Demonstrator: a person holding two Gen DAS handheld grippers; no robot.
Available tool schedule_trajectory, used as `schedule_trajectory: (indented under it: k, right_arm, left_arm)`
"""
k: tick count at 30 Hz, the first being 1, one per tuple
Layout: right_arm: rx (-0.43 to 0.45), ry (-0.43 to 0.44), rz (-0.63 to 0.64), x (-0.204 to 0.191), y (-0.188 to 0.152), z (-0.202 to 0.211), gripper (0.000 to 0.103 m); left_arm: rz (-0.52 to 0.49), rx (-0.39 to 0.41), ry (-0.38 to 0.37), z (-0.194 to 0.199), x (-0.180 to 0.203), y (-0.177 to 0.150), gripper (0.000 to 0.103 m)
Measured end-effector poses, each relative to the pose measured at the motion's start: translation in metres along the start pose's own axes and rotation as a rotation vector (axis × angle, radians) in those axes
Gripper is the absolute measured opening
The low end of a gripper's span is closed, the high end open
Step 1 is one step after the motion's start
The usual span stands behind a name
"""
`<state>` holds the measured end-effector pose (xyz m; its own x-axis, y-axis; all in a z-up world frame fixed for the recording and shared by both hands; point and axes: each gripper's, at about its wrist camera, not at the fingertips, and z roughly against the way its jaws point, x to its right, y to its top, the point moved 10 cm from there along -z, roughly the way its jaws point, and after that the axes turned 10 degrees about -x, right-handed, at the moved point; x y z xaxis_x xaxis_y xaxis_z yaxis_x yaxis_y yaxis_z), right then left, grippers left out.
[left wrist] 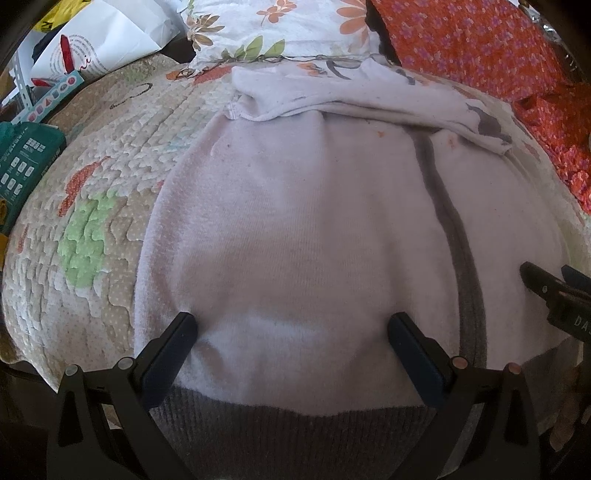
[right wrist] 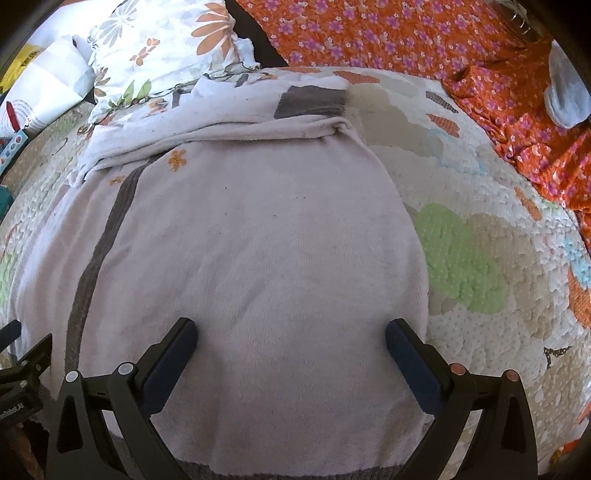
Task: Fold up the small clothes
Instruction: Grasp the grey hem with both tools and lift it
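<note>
White sweater [left wrist: 295, 229] (grey-trimmed) lies flat on quilt [left wrist: 92, 221]; left gripper [left wrist: 291, 332] and right gripper [right wrist: 291, 334] fingers spread wide, empty.

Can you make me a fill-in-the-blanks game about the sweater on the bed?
1. Both claws, left and right, are ____.
2. The stripe on the white sweater is ____.
3. The cloth behind the quilt is ____ with purple flowers.
4. The sweater lies on the ____.

Missing words: open; grey; orange; quilt

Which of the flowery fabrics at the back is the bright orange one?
The orange cloth with small purple flowers, back right; the pillow beside it is white with big orange flowers.
</note>
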<state>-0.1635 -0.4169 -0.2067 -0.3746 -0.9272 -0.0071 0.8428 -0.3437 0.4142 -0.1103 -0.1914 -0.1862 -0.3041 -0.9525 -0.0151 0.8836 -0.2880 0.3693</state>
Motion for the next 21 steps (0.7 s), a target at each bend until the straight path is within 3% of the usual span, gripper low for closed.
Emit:
schedule_trajectory:
  k: [2, 5, 7, 8, 10, 12, 14, 16, 19, 21]
  right_arm:
    - [0.002, 0.002, 0.003, 0.000, 0.000, 0.000, 0.103]
    - [0.002, 0.003, 0.018, -0.001, -0.001, 0.001, 0.103]
    - [-0.013, 0.010, 0.030, -0.001, -0.002, 0.002, 0.101]
    - [-0.025, 0.027, 0.025, 0.001, -0.003, 0.006, 0.090]
    - [0.007, 0.064, -0.029, 0.014, 0.000, 0.023, 0.081]
    - [0.059, 0.130, -0.109, 0.035, 0.002, 0.041, 0.081]
    - [0.044, 0.171, -0.185, 0.059, -0.003, 0.043, 0.081]
    - [0.007, 0.191, -0.260, 0.079, -0.013, 0.035, 0.081]
    - [-0.026, 0.276, -0.354, 0.096, -0.026, 0.025, 0.079]
    - [-0.023, 0.337, -0.355, 0.094, -0.029, 0.029, 0.079]
  left_arm:
    - [-0.008, -0.005, -0.010, 0.002, 0.001, 0.000, 0.100]
    - [0.004, 0.045, -0.103, 0.021, -0.004, 0.010, 0.075]
    - [0.040, 0.093, -0.106, 0.035, -0.022, 0.017, 0.075]
    - [0.064, 0.111, -0.097, 0.040, -0.034, 0.019, 0.075]
    - [0.138, 0.116, -0.096, 0.049, -0.064, 0.012, 0.075]
    - [0.236, 0.067, -0.143, 0.043, -0.093, -0.003, 0.075]
    - [0.291, 0.013, -0.205, 0.032, -0.106, -0.015, 0.075]
    - [0.302, -0.033, -0.274, 0.021, -0.105, -0.025, 0.075]
    - [0.258, -0.026, -0.311, 0.021, -0.095, -0.033, 0.075]
    - [0.256, -0.041, -0.409, 0.023, -0.085, -0.038, 0.069]
